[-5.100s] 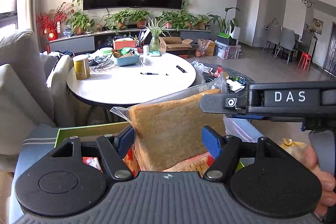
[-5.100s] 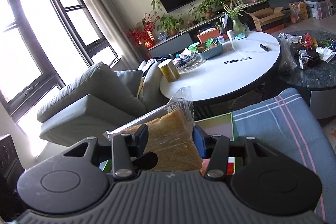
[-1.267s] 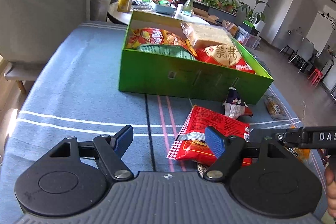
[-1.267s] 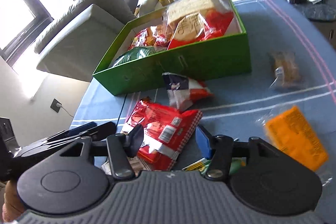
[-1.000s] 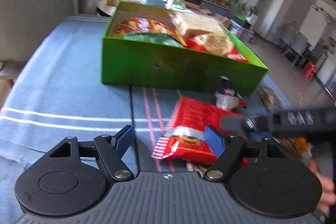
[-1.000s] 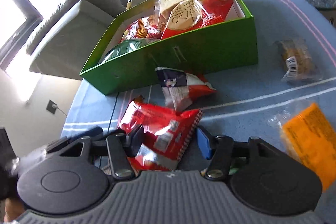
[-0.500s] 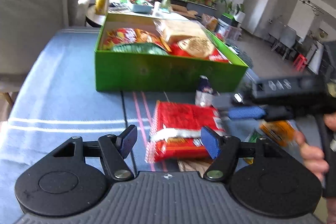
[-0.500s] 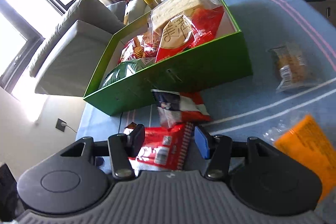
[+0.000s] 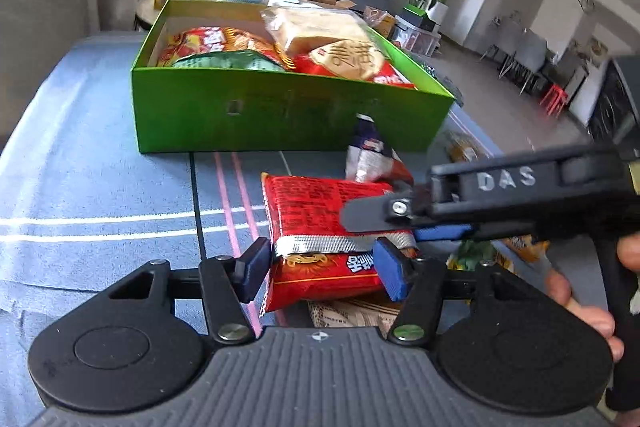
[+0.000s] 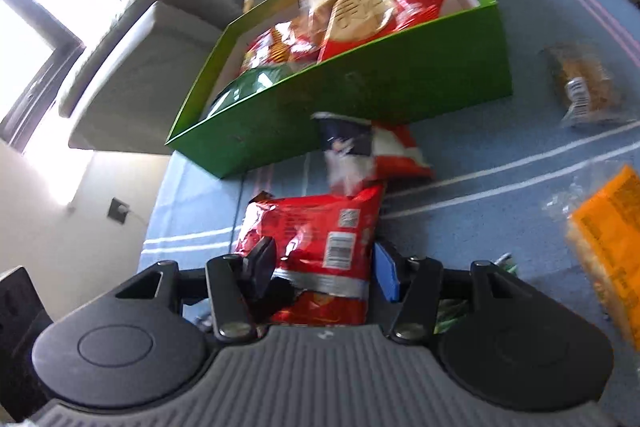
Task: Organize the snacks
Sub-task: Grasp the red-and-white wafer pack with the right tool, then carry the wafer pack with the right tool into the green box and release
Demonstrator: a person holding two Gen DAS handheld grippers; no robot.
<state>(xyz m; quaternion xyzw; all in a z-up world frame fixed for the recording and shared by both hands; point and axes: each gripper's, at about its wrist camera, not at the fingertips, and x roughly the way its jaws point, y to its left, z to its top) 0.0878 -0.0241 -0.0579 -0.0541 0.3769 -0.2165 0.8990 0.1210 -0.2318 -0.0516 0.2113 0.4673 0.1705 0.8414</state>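
A red snack bag (image 9: 320, 227) lies on the blue striped cloth in front of the green box (image 9: 280, 115). My left gripper (image 9: 322, 265) is open with its jaws on either side of the bag's near end. My right gripper (image 10: 324, 275) is open too and straddles the same red bag (image 10: 320, 231); its body crosses the left wrist view (image 9: 500, 199) from the right. The green box (image 10: 360, 87) holds several snack packs, among them a bread bag (image 9: 320, 27).
A small red, white and dark packet (image 10: 360, 151) leans by the box front. A clear-wrapped cake (image 10: 584, 87) and an orange pack (image 10: 608, 239) lie to the right. A tan packet (image 9: 348, 313) sits under the red bag. A sofa stands on the left.
Both grippers moved in over the red bag, and their jaws now sit closer around it. The right gripper came further across in front of the left one.
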